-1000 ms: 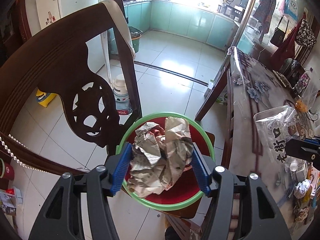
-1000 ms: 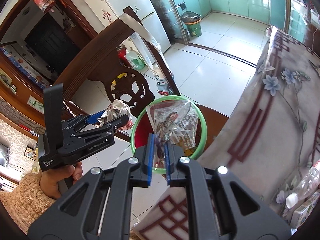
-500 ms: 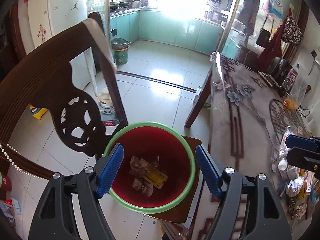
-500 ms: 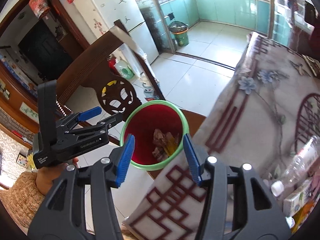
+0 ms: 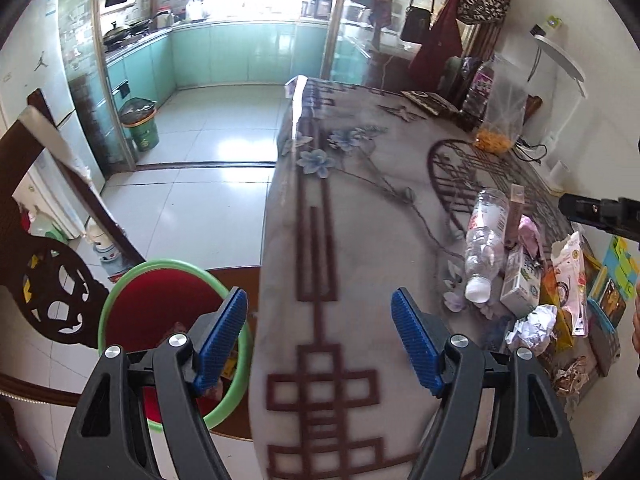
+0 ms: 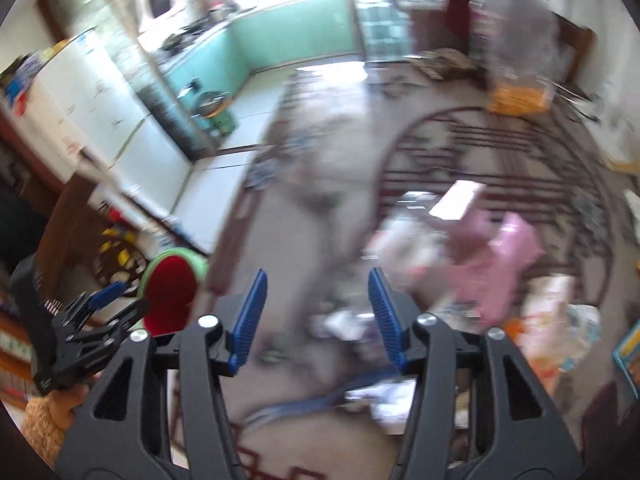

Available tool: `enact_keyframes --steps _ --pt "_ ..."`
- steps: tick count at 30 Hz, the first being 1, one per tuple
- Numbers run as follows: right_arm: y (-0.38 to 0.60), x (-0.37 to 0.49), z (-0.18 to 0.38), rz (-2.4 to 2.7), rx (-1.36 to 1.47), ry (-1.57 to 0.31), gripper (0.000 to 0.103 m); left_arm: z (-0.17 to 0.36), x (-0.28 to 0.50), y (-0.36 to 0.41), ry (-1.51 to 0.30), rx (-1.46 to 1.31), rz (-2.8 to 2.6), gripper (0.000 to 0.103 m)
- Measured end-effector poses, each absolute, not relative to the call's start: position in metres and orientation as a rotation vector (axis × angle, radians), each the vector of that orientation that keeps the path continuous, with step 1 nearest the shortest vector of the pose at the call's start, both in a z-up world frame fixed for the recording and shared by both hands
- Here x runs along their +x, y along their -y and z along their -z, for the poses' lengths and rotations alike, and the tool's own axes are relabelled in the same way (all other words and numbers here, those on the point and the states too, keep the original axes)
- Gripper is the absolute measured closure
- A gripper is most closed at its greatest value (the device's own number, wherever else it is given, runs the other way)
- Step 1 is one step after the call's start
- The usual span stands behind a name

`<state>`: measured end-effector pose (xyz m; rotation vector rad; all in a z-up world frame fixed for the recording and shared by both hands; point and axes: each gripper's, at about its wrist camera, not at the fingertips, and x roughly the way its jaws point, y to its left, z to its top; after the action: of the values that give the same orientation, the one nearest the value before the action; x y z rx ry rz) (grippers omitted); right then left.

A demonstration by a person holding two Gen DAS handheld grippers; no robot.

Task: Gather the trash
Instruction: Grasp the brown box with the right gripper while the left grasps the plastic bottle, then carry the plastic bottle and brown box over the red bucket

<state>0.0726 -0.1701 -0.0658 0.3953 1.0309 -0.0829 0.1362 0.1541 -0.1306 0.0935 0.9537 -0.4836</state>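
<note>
Chair back (image 5: 48, 280): dark carved wood at the left edge of the left wrist view, just beside the bin.
Bin (image 5: 120, 300): red inside with a green rim, lower left of the left wrist view; some scraps lie at its bottom, partly hidden behind the left blue pad. In the right wrist view the bin (image 6: 172, 292) is small and blurred at the middle left.
Left gripper (image 5: 320, 336): jaws wide apart and holding nothing, over the near edge of the table. Its left pad overlaps the bin rim in the frame. The right wrist view shows the left gripper (image 6: 108, 304) from the side, at the lower left, near the bin.
Table (image 5: 360, 208): covered with a grey flowered cloth, it fills the centre of the left wrist view.
Plastic bottle (image 5: 484, 240): clear, lying on its side at the right of the left wrist view, cap toward the camera.
Trash pile (image 5: 536, 320): crumpled white paper, a small carton and wrappers, lower right of the left wrist view, to the right of the right pad and apart from it.
Right gripper (image 6: 316, 316): jaws apart, nothing between them. This view is very blurred.
Pink wrapper (image 6: 500, 268): a blurred pink shape at the right of the right wrist view, up and to the right of the right pad.
</note>
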Motion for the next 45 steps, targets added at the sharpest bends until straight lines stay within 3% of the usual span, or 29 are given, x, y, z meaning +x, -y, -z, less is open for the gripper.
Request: enact_keyframes --steps 2,7,15,25,28,33,45 --pt "0.218 0.071 0.076 0.169 0.461 -1.047 0.039 0.132 0.133 -0.135 -0.961 0.106 0.509 0.032" --pt "0.292 0.093 0.120 0.223 0.456 -1.166 0.039 0.134 0.121 -0.087 -0.975 0.147 0.571 0.032" --pt "0.275 0.132 0.169 -0.036 -0.014 -1.319 0.039 0.142 0.106 -0.021 -1.007 0.225 0.610 0.031" --pt "0.274 0.163 0.189 -0.293 0.032 -1.328 0.039 0.158 0.117 0.034 -1.072 0.215 0.577 0.031" --pt "0.274 0.170 0.199 -0.305 0.026 -1.369 0.043 0.165 0.128 0.051 -1.093 0.214 0.567 0.031" --pt "0.276 0.169 0.193 -0.313 0.056 -1.339 0.046 0.171 0.140 0.076 -1.112 0.229 0.568 0.031" --pt "0.328 0.096 0.112 -0.079 0.400 -1.062 0.046 0.194 0.171 0.111 -1.176 0.181 0.540 0.033"
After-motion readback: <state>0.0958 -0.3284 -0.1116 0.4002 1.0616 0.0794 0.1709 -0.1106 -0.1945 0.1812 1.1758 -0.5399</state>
